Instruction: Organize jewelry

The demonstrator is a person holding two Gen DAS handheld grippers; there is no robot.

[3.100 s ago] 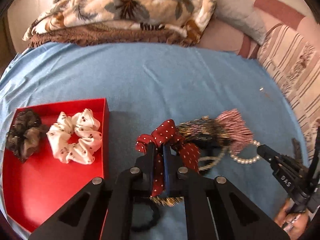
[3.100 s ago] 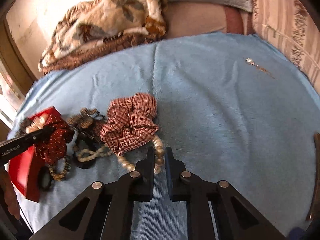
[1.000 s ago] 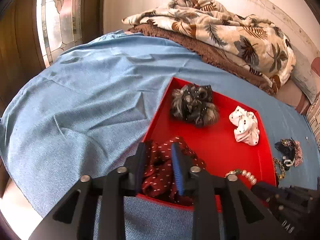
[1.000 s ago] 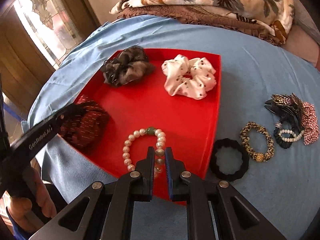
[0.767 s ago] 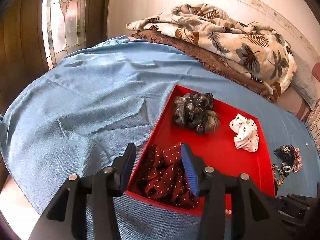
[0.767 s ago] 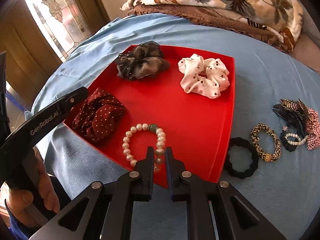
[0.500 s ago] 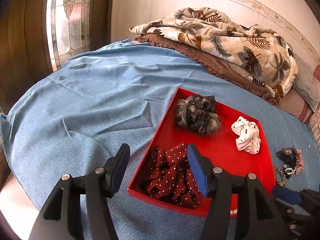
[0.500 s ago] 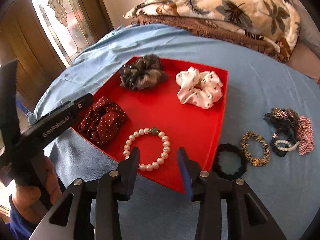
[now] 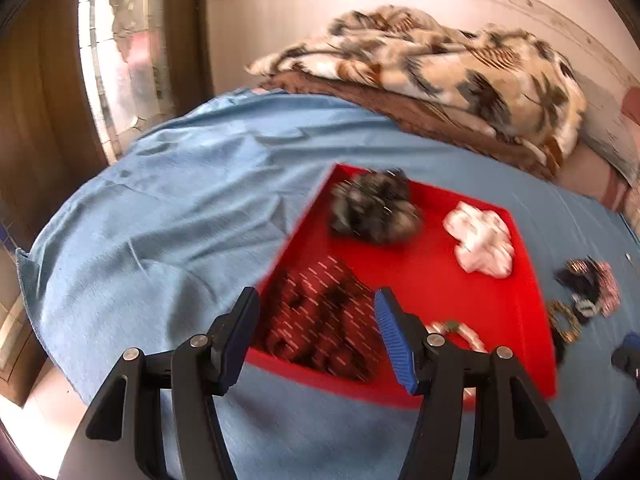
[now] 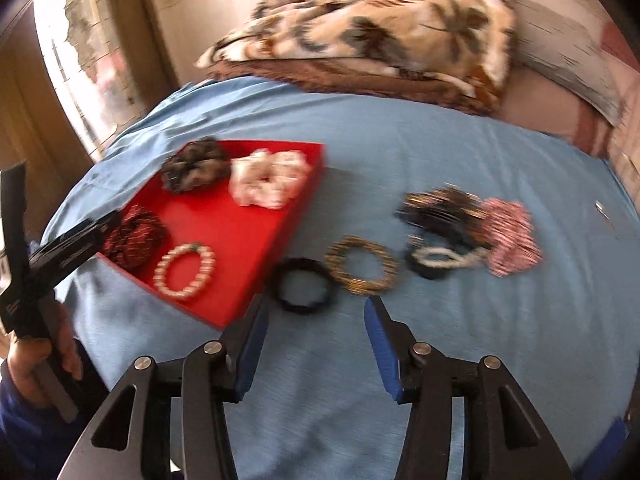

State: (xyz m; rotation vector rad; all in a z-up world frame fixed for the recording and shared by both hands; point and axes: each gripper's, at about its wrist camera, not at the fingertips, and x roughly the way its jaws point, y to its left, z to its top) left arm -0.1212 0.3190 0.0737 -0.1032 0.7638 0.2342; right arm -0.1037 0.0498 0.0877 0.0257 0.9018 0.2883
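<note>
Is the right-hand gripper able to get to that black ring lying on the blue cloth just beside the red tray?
Probably yes. The right gripper is open and empty, and the black ring lies flat on the blue cloth just ahead of its fingertips, clear of the red tray and the leopard-print bracelet.

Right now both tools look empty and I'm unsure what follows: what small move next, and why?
Probably lower the open right tool onto the black ring: it lies on the blue cloth just outside the red tray, nearest that tool.
</note>
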